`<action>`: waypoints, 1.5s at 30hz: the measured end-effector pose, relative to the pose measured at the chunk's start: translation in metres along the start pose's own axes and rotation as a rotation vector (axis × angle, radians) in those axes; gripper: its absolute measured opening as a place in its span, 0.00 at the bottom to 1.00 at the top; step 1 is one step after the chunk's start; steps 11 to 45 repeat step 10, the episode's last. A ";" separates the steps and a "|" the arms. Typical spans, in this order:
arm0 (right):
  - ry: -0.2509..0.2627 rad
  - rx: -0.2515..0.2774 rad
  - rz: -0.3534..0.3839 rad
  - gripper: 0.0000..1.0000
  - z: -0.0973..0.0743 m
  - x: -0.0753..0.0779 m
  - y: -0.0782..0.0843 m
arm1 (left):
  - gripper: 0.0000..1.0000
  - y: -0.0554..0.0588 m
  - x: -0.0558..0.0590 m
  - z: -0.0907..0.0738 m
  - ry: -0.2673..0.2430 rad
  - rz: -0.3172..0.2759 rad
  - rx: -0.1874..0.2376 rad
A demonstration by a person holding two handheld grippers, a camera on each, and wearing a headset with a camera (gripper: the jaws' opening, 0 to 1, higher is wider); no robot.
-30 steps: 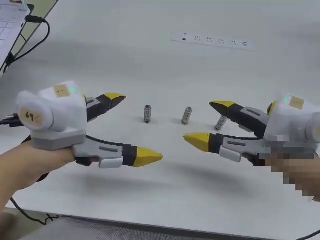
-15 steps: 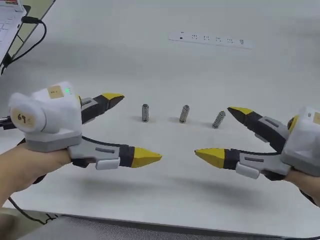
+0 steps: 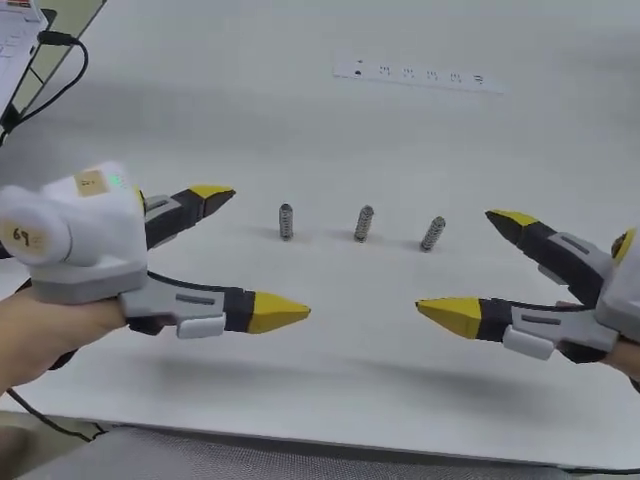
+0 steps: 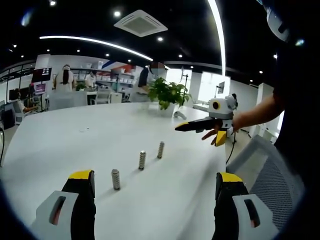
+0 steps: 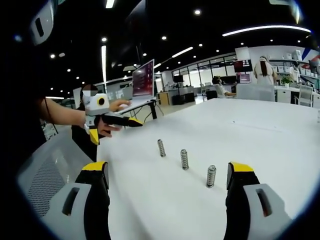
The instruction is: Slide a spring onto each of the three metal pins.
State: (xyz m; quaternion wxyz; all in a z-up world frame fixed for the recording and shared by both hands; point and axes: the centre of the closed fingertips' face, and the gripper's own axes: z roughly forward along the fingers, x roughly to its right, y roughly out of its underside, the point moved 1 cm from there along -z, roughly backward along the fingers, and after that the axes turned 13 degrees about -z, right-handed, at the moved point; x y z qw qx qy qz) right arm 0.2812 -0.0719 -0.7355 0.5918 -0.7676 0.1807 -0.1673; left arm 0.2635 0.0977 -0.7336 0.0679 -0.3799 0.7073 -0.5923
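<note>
Two grippers, the left gripper (image 3: pixel 262 252) and the right gripper (image 3: pixel 460 261), are hovering with jaws spread wide, gripping nothing. Just beyond and between them, three springs (image 3: pixel 364 224) are standing in a row on the table (image 3: pixel 330 120), seemingly already sitting over pins. They are looking light, squashy and slippery, calling for a gentle mid-coil pinch.

"69" on the left tool (image 3: pixel 262 252)

Yellow tips were seen on the black-and-grey jaws of the left gripper (image 3: pixel 262 252) and right gripper (image 3: pixel 460 262), whose housings were white. Silvery-grey was noted on the springs (image 3: pixel 364 224), white on the desk (image 3: pixel 330 130).
</note>
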 end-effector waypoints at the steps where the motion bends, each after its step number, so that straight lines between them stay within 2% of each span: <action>1: -0.002 -0.002 0.000 0.99 -0.001 -0.001 0.000 | 0.98 0.000 0.000 0.000 -0.001 -0.001 0.000; 10: 0.001 -0.011 -0.004 0.99 -0.008 -0.001 0.002 | 0.98 -0.004 -0.001 -0.005 -0.015 0.002 0.003; 45: 0.001 -0.011 -0.004 0.99 -0.008 -0.001 0.002 | 0.98 -0.004 -0.001 -0.005 -0.015 0.002 0.003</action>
